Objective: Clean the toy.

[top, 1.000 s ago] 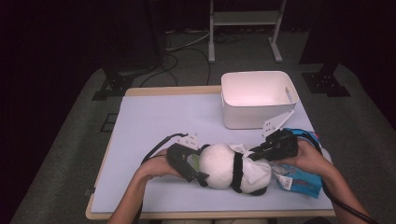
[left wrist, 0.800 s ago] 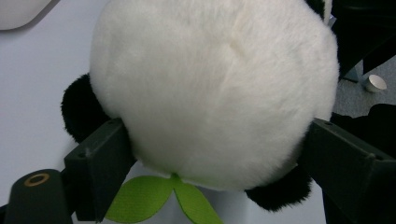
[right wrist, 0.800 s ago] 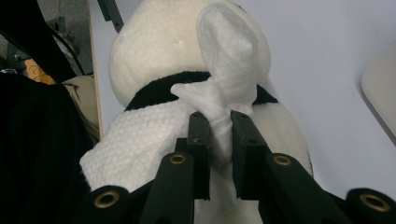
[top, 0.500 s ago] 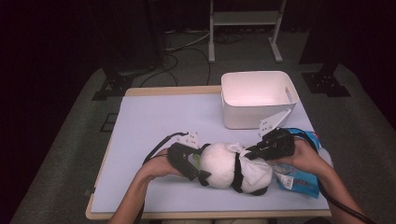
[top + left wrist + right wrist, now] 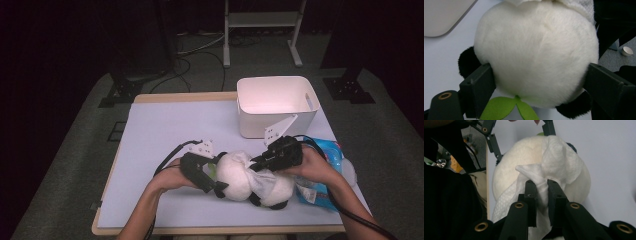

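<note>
A white plush panda (image 5: 235,176) with black ears and a green leaf lies on the table near the front edge. My left gripper (image 5: 219,175) straddles its round head (image 5: 536,50). Its jaws have just been closing, and both now press into the fur at the head's sides. My right gripper (image 5: 257,161) comes in from the right and is shut on a bunched white wipe (image 5: 559,162). That wipe (image 5: 262,181) drapes over the panda's head (image 5: 504,180) and body.
A white plastic bin (image 5: 245,117) stands at the back right of the pale blue table (image 5: 165,130). A blue wipe packet (image 5: 327,152) lies under the right forearm by the table's right edge. Cables trail from both grippers.
The right gripper has moved a little to the left with the wipe, drawing it further over the panda's head. The left hand has stayed put on the head.
</note>
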A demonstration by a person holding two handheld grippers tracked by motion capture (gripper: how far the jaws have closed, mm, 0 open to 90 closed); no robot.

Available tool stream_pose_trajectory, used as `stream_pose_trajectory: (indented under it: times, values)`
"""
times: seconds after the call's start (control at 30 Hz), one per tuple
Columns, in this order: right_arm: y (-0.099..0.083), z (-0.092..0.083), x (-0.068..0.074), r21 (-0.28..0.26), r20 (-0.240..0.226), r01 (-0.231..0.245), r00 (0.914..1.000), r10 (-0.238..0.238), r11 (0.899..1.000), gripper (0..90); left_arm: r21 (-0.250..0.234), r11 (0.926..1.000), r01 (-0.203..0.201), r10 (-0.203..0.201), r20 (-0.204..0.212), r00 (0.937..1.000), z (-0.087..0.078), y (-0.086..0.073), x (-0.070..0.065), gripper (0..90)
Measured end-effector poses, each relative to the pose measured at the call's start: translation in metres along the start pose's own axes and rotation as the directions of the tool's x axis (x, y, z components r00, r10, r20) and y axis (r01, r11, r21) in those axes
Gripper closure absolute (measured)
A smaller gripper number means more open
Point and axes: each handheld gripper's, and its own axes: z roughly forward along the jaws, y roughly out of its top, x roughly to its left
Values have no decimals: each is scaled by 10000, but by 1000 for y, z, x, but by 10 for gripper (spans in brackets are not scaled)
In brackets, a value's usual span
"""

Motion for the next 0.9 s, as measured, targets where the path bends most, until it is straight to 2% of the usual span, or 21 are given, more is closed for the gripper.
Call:
stream_pose_trajectory:
  times: [0.17,0.53,0.7,0.9]
  values:
    - [10,3,2,-129,-181,200,9996,-202,9997,789,-133,9999,-86,86,-33,10000,0,4,-3,122]
    - [32,17,11,7,-632,576,9963,-574,9983,788,-113,9998,-146,146,-14,9999,3,6,-5,121]
    - [30,20,12,131,-718,616,9956,-605,9980,787,-63,10000,-9,9,46,10000,5,2,-2,121]
    - [16,19,11,459,-653,457,9970,-426,9979,785,355,9992,203,-203,9,9998,9,-6,4,120]
